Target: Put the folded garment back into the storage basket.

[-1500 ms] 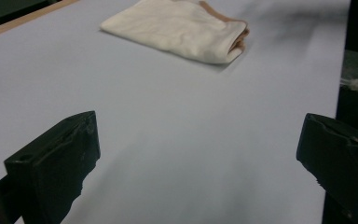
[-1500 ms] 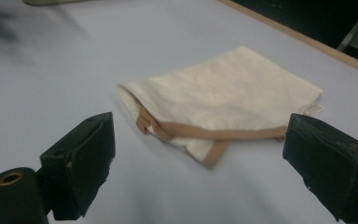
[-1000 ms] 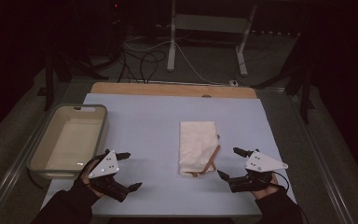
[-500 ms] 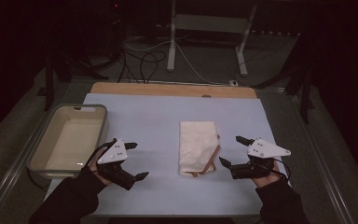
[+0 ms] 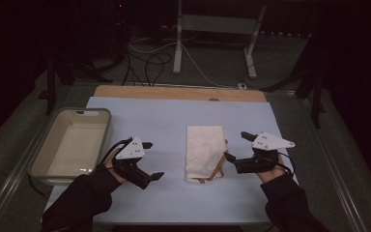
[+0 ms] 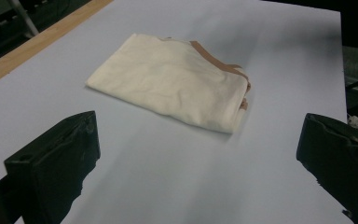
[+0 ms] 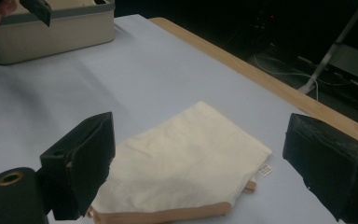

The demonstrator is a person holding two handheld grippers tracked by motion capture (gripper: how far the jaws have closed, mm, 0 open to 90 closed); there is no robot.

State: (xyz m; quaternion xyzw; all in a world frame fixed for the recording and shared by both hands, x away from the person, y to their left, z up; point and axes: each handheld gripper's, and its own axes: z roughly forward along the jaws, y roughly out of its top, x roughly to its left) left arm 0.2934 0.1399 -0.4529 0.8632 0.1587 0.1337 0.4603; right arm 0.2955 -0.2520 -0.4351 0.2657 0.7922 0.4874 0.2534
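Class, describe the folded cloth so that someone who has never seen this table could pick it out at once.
Start at the pale blue table. Between the left gripper and the right gripper, both with jaws open, lies the folded cloth. It is cream and soft, with a tan band along its near edge, unlike the rigid beige tub at the table's left.

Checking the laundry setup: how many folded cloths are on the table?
1. The folded cream cloth lies mid-table, between the left gripper and right gripper. The tub at the left looks empty.
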